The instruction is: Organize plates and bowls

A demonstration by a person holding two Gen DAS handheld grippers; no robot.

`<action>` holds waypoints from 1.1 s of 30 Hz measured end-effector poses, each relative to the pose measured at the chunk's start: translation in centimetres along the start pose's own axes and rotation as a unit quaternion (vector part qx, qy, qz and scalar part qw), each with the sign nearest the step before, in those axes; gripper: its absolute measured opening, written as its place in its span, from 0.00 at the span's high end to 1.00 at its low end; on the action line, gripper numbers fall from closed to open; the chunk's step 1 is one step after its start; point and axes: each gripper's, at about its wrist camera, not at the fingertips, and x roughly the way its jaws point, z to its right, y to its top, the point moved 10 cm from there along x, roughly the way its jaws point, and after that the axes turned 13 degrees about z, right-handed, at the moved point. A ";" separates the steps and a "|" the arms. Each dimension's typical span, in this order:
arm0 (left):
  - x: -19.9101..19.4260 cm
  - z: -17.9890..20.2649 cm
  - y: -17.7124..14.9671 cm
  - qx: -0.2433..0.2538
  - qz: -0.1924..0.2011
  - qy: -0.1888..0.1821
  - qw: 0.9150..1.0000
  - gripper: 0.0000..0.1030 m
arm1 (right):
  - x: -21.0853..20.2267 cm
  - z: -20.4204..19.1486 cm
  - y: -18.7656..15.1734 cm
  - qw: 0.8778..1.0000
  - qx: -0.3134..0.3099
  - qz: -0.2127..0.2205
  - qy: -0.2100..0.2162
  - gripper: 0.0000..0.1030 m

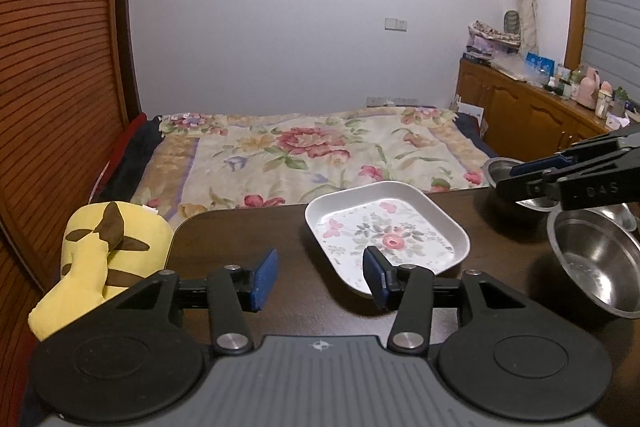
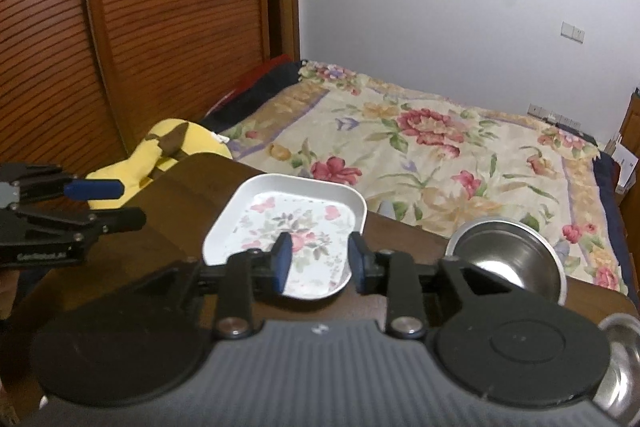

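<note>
We find the floral plate (image 1: pixel 386 233) near the bench's (image 1: pixel 248 231) far edge, with steel bowls (image 1: pixel 596 259) toward its right end. Both tools, left tool (image 1: pixel 320 277) and right tool (image 2: pixel 320 261), hang parted and empty. We judge the plate light, stiff and glossy-slick, so we would pinch its raised rim; the bowls, thin-walled, likewise by the lip.

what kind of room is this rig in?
A bedroom, most likely at home. A bed with a floral quilt fills the middle, a louvred wooden wardrobe door stands beside it, and a cluttered wooden cabinet runs along the far wall.
</note>
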 end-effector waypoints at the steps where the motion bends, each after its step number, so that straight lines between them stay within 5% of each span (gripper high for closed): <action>1: 0.3 -0.1 -0.1 0.000 -0.002 0.001 1.000 0.51 | 0.6 0.2 -0.1 1.000 0.001 -0.006 0.000 0.68; 33: 7.1 -1.0 -2.6 -0.012 -0.048 -0.012 0.999 0.51 | 8.7 3.0 -3.7 0.991 -0.021 -0.128 0.005 0.63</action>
